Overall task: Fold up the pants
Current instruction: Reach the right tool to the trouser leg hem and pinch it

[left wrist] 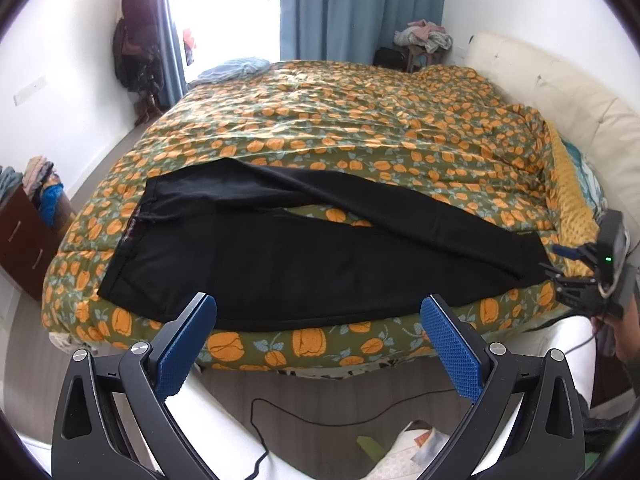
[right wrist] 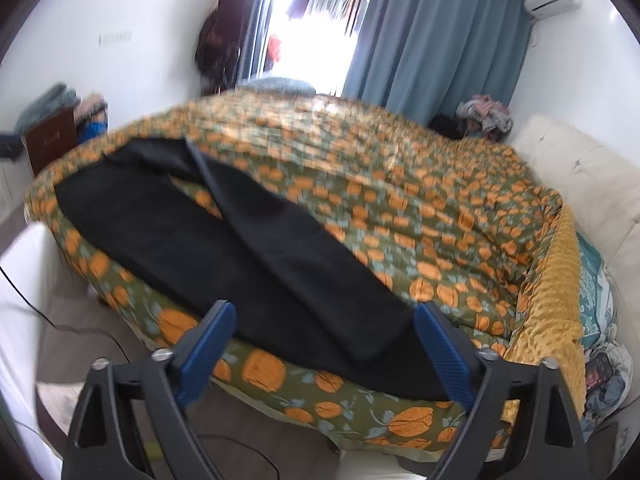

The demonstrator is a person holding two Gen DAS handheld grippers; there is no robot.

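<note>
Where left view catches right tongs [left wrist: 560,280], black pants [left wrist: 280,256] flat

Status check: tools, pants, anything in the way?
Left tool open, empty, short of the bed edge. Right tool open, empty, at the leg ends. Black pants unfolded on the quilt, legs apart. Nothing in the way.

Gripper: my right gripper [right wrist: 324,336] hangs over the bed's near edge, blue fingers [right wrist: 206,342] apart, nothing pinched.
Pants: black pants [right wrist: 224,248] lie flat along that edge, legs ends between my fingers, waist toward the far left corner.
Bed: orange-flowered green quilt [right wrist: 400,184].
View: blurred.
</note>
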